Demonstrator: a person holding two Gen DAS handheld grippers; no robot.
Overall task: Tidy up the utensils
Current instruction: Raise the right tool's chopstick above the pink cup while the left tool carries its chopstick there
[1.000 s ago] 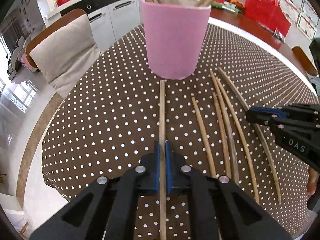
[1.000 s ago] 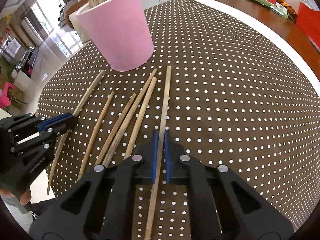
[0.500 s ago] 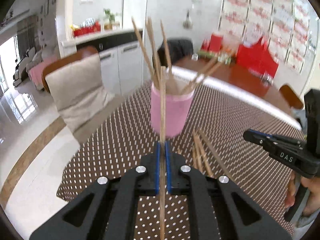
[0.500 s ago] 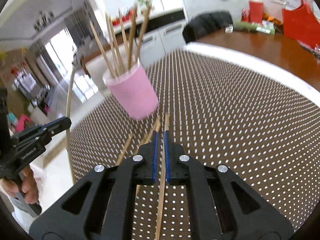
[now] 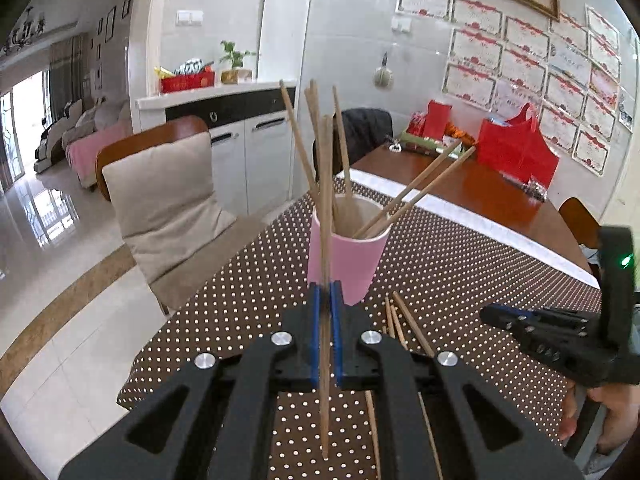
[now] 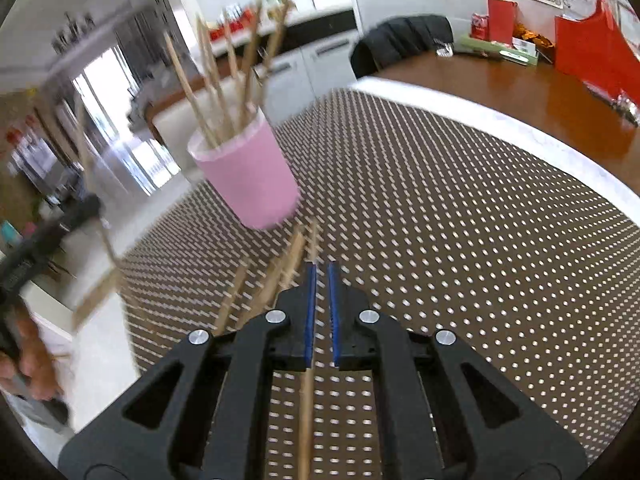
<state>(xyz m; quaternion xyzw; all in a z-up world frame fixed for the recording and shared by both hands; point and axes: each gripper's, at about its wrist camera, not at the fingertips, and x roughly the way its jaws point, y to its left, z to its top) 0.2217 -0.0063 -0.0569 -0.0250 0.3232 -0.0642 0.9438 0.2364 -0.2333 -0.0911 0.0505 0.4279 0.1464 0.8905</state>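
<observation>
1. The left gripper (image 5: 325, 300) is clamped on a chopstick (image 5: 325, 208), held upright above the table (image 5: 460, 272).
2. That chopstick rises in front of the pink cup (image 5: 346, 256), its top near the sticks already standing in the cup.
3. The cup stands on the dotted table and holds several chopsticks leaning in different directions.
4. More loose chopsticks (image 5: 408, 326) lie flat on the table just right of the left gripper, near the cup's base.
5. The right gripper (image 6: 321, 284) has its fingers slightly apart; a chopstick (image 6: 306, 416) lies along the left blue pad, and whether it is truly pinched cannot be told.
6. The right view is blurred; the cup (image 6: 252, 180) shows ahead to the left, with loose chopsticks (image 6: 280, 272) on the table below it.
</observation>
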